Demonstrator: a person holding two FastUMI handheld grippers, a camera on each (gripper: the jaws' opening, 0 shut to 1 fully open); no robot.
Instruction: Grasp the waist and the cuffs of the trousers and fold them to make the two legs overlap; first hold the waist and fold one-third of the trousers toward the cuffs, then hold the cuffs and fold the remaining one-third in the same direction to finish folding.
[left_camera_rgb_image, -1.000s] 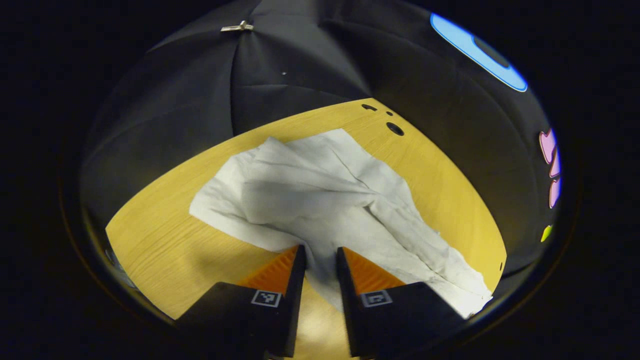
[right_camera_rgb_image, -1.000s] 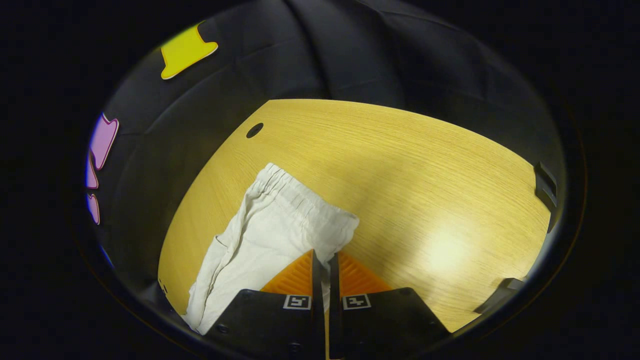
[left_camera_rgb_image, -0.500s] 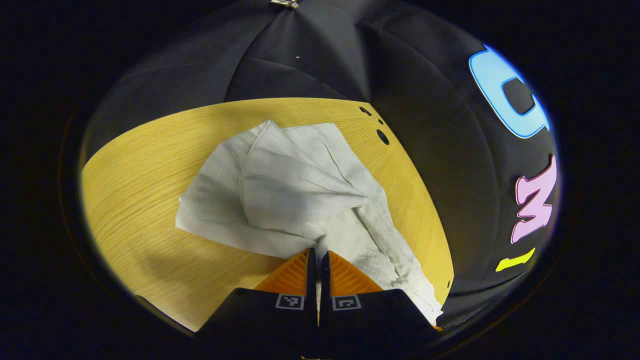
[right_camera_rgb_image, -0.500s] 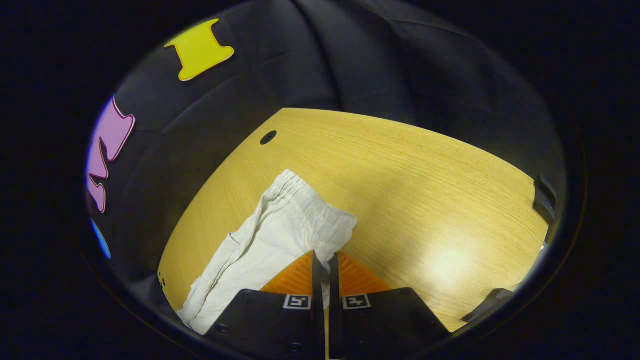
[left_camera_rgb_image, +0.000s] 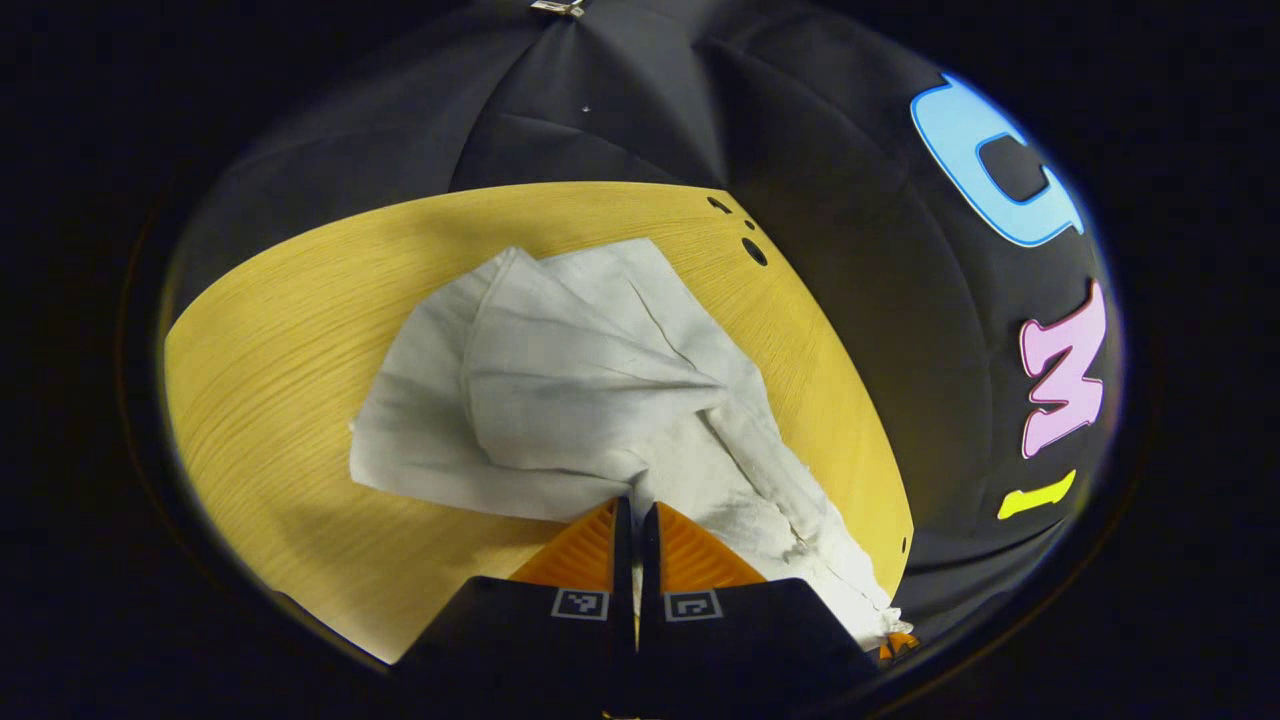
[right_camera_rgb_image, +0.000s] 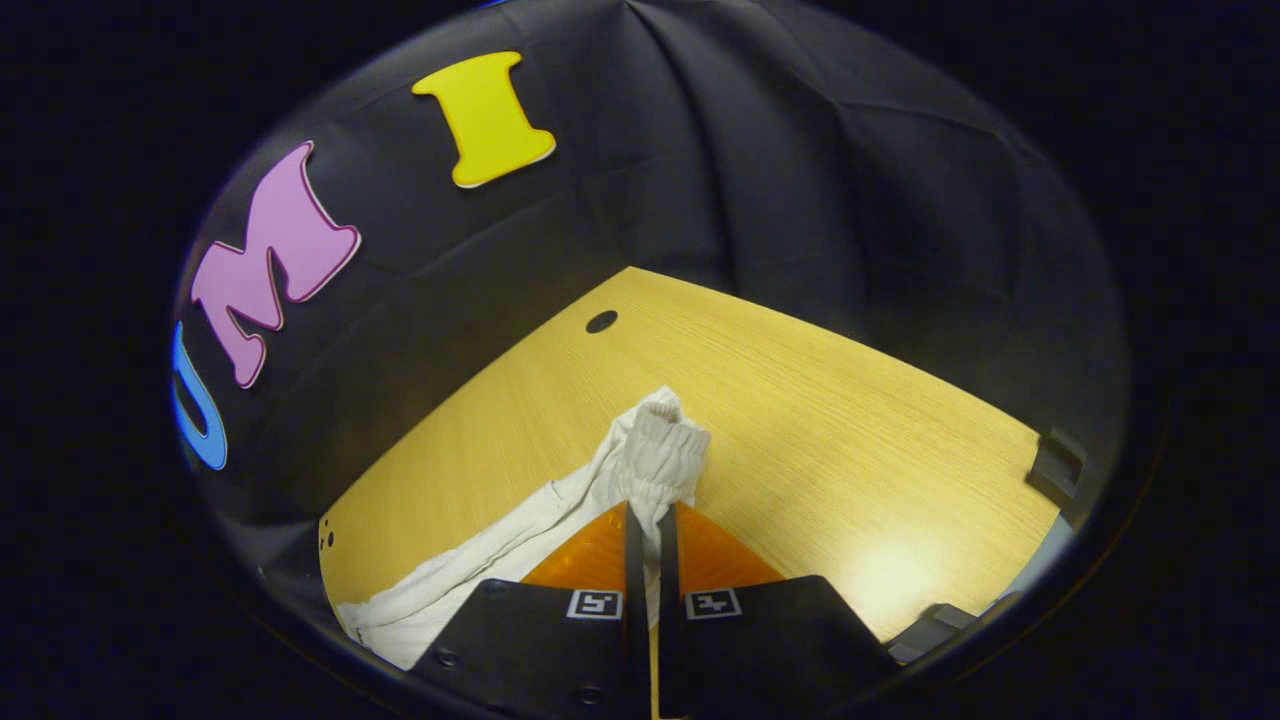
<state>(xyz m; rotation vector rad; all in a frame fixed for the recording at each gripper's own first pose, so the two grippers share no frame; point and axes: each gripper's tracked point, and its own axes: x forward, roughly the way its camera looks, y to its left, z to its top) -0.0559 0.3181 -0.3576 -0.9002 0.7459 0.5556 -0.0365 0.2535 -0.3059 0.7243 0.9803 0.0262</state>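
My left gripper (left_camera_rgb_image: 635, 510) has its fingers pinched narrow on the near edge of the white trousers (left_camera_rgb_image: 590, 370), which lie rumpled across the wooden counter (left_camera_rgb_image: 270, 350), one leg folded over and the rest trailing off toward the counter's right edge. My right gripper (right_camera_rgb_image: 648, 515) has its fingers clamped on the gathered waist (right_camera_rgb_image: 660, 455), bunched and raised off the counter just beyond the fingers.

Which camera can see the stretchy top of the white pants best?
The right gripper view: the gathered waistband bunches up just past the right gripper, which pinches it. The left gripper view shows the crumpled legs of the trousers, not the waistband.
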